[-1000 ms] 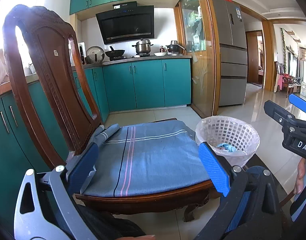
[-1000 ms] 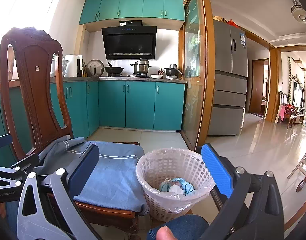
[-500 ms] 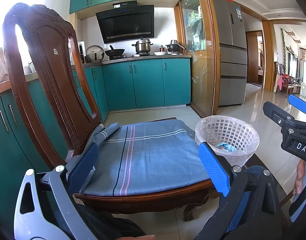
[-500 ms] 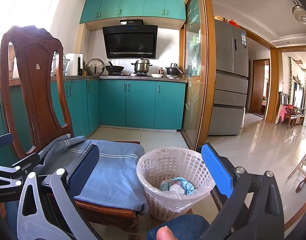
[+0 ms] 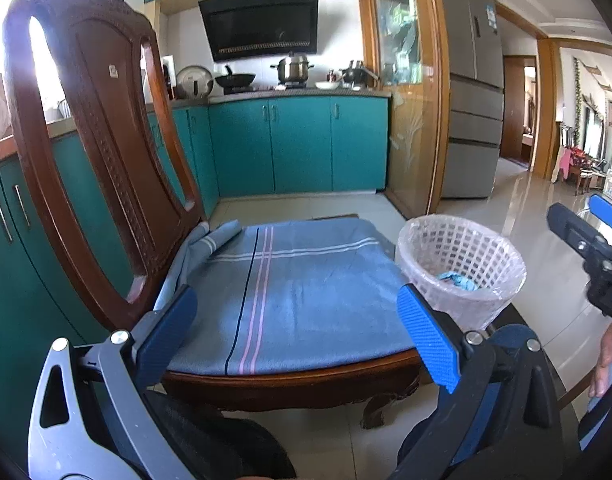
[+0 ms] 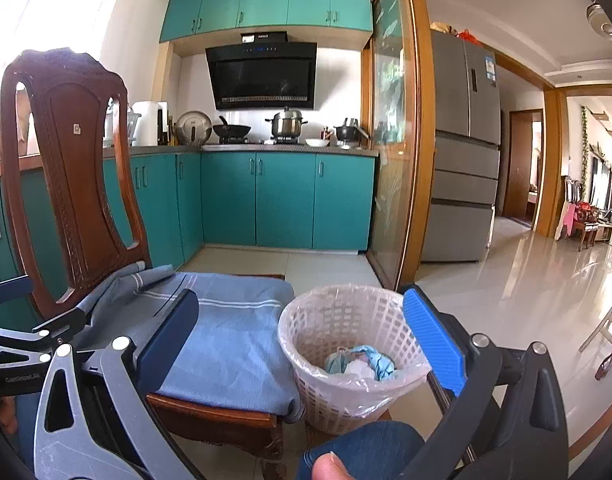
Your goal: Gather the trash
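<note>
Two claws, both spread wide and holding nothing: the left claw hangs over the chair's blue cloth, the right claw sits closer to the bin. The white lattice basket stands on the floor just beside the chair seat, ahead and slightly below the right claw, lined with clear plastic. Inside (bunched up, no long axis) lies crumpled blue and white trash. No loose trash shows on the seat, so collection looks about finished.

Barely any readable text.
Range hood badge too small to read; fridge sticker, upper right, illegible; faint lettering on left gripper, lower left, unreadable.
</note>
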Available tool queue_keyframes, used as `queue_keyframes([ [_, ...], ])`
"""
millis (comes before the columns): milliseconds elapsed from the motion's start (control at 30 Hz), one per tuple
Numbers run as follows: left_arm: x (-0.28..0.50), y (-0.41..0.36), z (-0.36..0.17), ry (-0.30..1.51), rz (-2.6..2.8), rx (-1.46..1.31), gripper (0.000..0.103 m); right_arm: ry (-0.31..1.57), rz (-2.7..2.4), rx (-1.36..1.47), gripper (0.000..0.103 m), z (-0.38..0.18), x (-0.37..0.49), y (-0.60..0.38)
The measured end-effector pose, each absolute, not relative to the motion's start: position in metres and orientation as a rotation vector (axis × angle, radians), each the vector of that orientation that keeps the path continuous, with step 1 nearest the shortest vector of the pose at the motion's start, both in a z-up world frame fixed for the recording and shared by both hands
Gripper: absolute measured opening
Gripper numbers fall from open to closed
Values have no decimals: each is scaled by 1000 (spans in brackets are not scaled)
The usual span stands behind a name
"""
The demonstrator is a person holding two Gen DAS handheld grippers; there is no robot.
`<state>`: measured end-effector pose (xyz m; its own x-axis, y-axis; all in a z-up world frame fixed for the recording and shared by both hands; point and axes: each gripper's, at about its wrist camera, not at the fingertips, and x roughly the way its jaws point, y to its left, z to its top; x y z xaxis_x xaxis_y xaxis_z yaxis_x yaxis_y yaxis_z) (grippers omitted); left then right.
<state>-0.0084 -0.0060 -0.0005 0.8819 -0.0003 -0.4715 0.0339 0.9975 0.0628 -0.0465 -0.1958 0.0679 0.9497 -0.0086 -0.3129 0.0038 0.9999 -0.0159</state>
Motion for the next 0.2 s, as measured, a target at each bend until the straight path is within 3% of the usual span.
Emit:
queue_keyframes([
  [200,18,4,-22,570,77,112,100,305,115,14,100,75,-51,-184],
])
